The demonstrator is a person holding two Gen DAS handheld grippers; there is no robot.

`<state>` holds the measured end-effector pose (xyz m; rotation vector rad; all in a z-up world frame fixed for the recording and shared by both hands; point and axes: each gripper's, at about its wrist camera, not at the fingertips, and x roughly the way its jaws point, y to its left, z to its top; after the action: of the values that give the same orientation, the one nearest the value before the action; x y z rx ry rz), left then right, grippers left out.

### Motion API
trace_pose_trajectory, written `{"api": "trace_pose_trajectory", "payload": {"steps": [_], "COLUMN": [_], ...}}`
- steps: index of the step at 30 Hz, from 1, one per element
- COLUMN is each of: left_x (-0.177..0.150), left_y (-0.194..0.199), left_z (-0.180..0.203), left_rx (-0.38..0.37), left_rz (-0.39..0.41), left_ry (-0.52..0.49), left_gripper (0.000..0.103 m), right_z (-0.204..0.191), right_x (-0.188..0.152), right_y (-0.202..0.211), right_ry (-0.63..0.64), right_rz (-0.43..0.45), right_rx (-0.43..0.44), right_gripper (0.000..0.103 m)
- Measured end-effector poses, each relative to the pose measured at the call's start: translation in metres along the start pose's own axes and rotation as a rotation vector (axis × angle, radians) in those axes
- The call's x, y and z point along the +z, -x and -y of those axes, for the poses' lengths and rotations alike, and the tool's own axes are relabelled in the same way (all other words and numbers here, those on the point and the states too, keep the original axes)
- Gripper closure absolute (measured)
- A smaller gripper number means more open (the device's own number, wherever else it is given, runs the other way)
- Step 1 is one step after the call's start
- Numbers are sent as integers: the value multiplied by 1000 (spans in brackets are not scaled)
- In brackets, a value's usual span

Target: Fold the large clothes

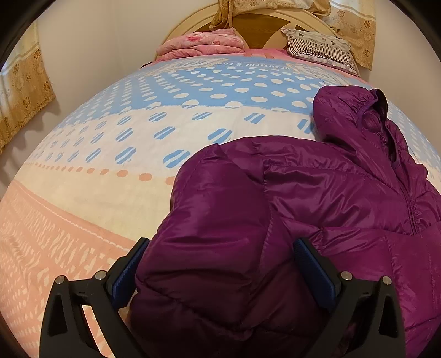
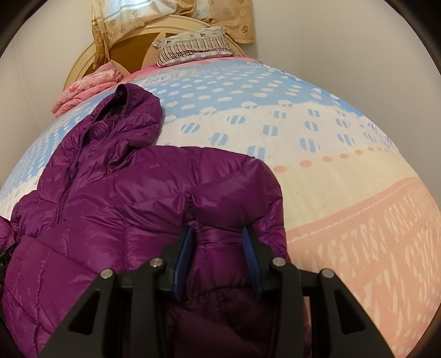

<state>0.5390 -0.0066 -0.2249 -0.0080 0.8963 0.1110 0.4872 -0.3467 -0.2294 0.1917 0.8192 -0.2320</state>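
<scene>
A purple hooded puffer jacket (image 1: 330,187) lies on the bed, hood toward the headboard; it also shows in the right wrist view (image 2: 124,187). My left gripper (image 1: 220,247) has its jaws wide apart, one on each side of a bulky sleeve of the jacket, which fills the gap between the blue pads (image 1: 311,264). My right gripper (image 2: 219,234) is closed on the cuff end of the other sleeve, the fabric pinched and bunched between its blue pads (image 2: 249,247).
The bed (image 1: 110,165) has a cover of blue, white and pink bands with dots. A folded pink blanket (image 1: 201,44) and a striped pillow (image 1: 317,46) lie by the round headboard (image 1: 261,24). Walls and floral curtains (image 1: 19,91) stand close on both sides.
</scene>
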Motion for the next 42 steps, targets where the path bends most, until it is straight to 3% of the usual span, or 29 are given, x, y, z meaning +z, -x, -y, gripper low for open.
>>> {"api": "trace_pose_trajectory", "payload": {"steps": [21,24,25,26,29,31,37,40,42], "left_x": [5,14,21,26,56,79,145,167,181], "left_y": [-7,-6,2,9,37,37,1,-19,-38], "left_z": [-6,-12,-13,-13,-14,-3,47,78,92], "left_rx": [-40,-56,-39,-38,-115,-143,-198,-176,-169], "left_rz": [-38,-107,-112,-93,23,35,60,89,62], "left_ry": [22,-4,-35,-51,-76,-99,-105,-137,-129], "left_gripper": [1,1,1,1,1,1,1,1,1], "right_z": [-1,-3,-5,-5,-9,-13,-15,-23,-30], "right_x": [-2,3,6,11,38,61,133,154,164], "right_y": [0,3,6,13,29,26,-19,-45,-63], "right_ry": [8,43,56,65,105,126,66,73,84], "right_rz": [2,-47,-68,-75,-27,0,16,11,-3], "right_rx": [-2,68,91,119,162,162,226,221,240], "right_gripper": [60,40,31,30,24,16,16,16,16]}}
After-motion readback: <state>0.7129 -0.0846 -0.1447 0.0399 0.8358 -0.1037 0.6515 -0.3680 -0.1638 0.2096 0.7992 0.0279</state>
